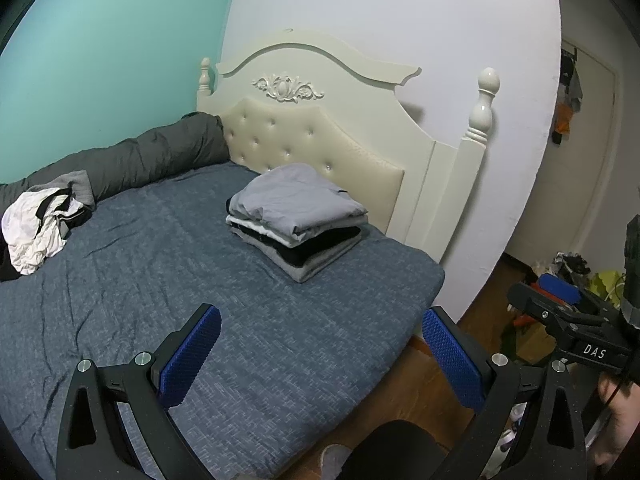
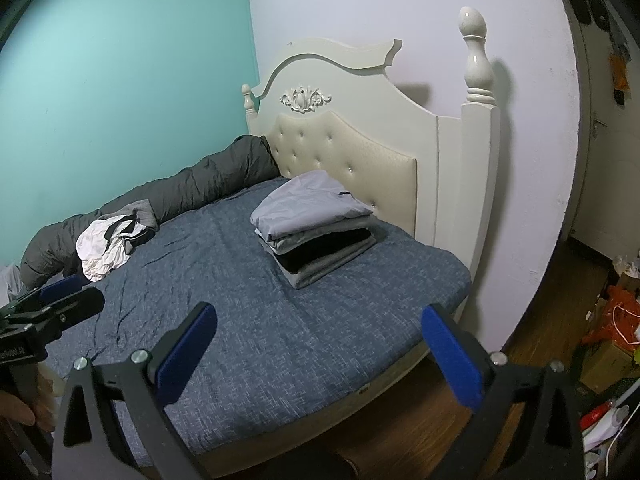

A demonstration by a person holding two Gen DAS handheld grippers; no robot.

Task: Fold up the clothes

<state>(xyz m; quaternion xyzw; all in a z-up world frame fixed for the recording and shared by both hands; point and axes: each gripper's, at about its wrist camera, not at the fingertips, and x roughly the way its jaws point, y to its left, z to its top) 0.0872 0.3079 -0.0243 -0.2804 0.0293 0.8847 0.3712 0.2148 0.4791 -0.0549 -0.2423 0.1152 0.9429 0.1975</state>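
Note:
A neat stack of folded clothes (image 1: 298,218) (image 2: 316,226), light grey on top with white, black and grey layers beneath, rests on the blue bedspread (image 1: 160,292) (image 2: 280,320) near the headboard. A crumpled pile of unfolded clothes (image 1: 40,222) (image 2: 110,246), white with black straps and grey pieces, lies at the far left of the bed. My left gripper (image 1: 320,350) hangs open and empty above the bed's near corner. My right gripper (image 2: 318,350) is open and empty too, held above the bed's front edge. Both are well short of the clothes.
A rolled dark grey duvet (image 1: 132,158) (image 2: 192,186) runs along the teal wall. The cream headboard (image 1: 340,128) (image 2: 360,136) stands behind the stack. Bags and boxes (image 2: 616,332) clutter the wooden floor at right. A person's dark-clad leg (image 1: 392,452) shows below the left gripper.

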